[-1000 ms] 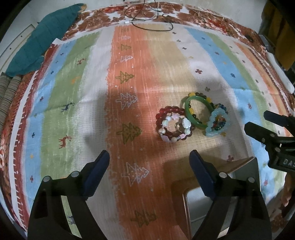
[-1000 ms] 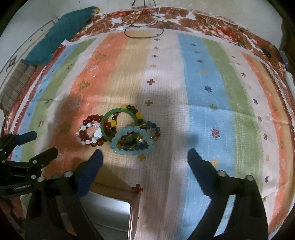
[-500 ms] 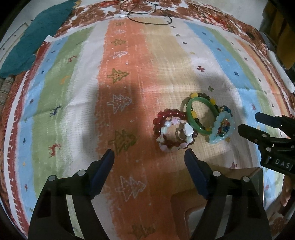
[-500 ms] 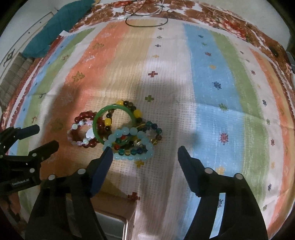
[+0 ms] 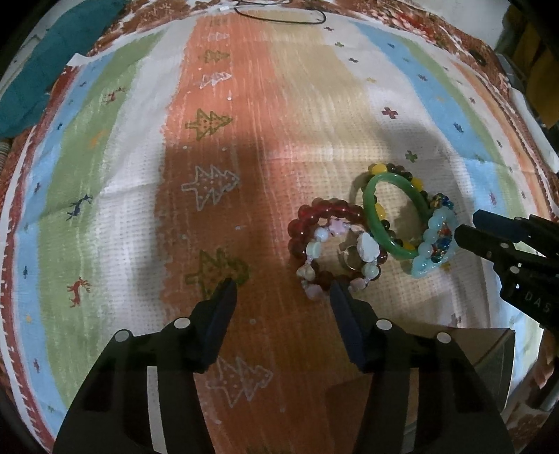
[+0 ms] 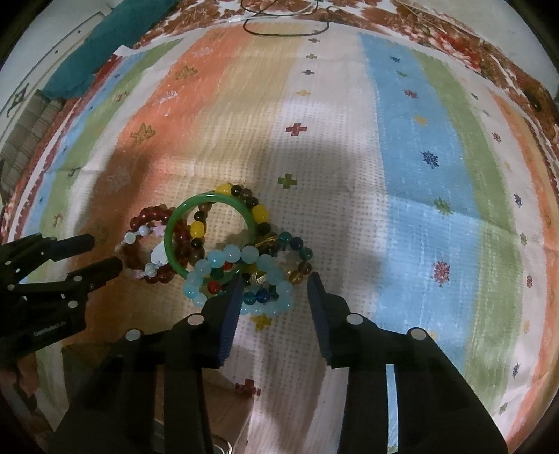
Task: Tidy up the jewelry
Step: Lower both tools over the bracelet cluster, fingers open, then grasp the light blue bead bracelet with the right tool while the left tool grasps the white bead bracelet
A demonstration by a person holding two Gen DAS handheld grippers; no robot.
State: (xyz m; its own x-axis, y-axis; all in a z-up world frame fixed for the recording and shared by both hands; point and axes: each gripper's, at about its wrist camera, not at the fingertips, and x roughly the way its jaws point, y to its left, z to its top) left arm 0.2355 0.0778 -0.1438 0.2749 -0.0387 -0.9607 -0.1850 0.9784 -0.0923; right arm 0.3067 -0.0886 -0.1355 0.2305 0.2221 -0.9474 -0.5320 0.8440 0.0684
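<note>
A heap of bracelets lies on the striped cloth: a dark red bead bracelet (image 5: 316,213) (image 6: 148,214) with a pale pastel one (image 5: 367,248) on it, a green bangle (image 5: 374,216) (image 6: 174,227), a yellow and brown bead bracelet (image 6: 258,211), a light blue bead bracelet (image 5: 435,244) (image 6: 237,253) and a multicolour one (image 6: 300,249). My left gripper (image 5: 281,284) is open, its right fingertip at the pastel bracelet's near edge. My right gripper (image 6: 274,279) is open, with the near edge of the light blue and multicolour bracelets between its tips.
A brown box with a pale inside (image 5: 454,352) (image 6: 216,415) stands at the cloth's near edge, under both grippers. A black cord (image 6: 286,29) lies at the far edge. A teal cloth (image 5: 45,66) lies at the far left.
Both grippers have moved forward and down onto the heap of bracelets, and their jaws have narrowed. The bracelets have not moved.
</note>
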